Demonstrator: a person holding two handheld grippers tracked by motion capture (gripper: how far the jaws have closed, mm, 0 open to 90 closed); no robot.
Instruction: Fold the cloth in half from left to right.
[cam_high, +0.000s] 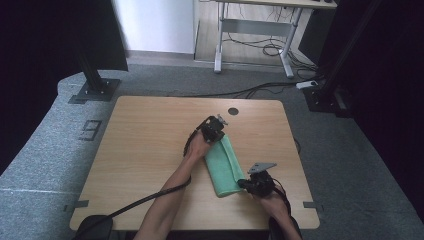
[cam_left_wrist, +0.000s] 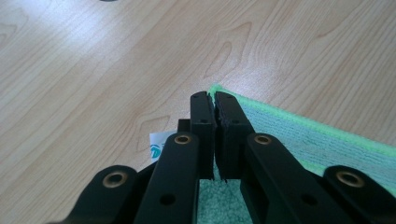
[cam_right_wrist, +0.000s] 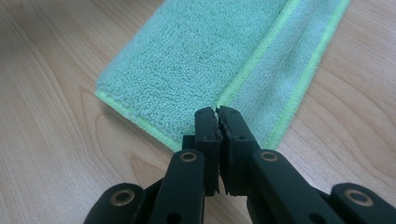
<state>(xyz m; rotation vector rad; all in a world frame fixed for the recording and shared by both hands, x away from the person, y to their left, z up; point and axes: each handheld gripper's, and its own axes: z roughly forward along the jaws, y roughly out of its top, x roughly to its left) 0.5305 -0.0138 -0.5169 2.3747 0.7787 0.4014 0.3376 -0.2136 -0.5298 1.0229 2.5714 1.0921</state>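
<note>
Cloth (cam_high: 224, 167), green and folded, lies on the table (cam_high: 145, 150). Left gripper (cam_left_wrist: 214, 99) is clenched at its far corner, apparently pinching the edge; the jaws hide the contact. Right gripper (cam_right_wrist: 216, 113) is clenched on the near end's folded edge.

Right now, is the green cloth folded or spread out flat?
Folded. The green cloth lies as a narrow strip, one layer's lime edge running along the top of another layer.
</note>
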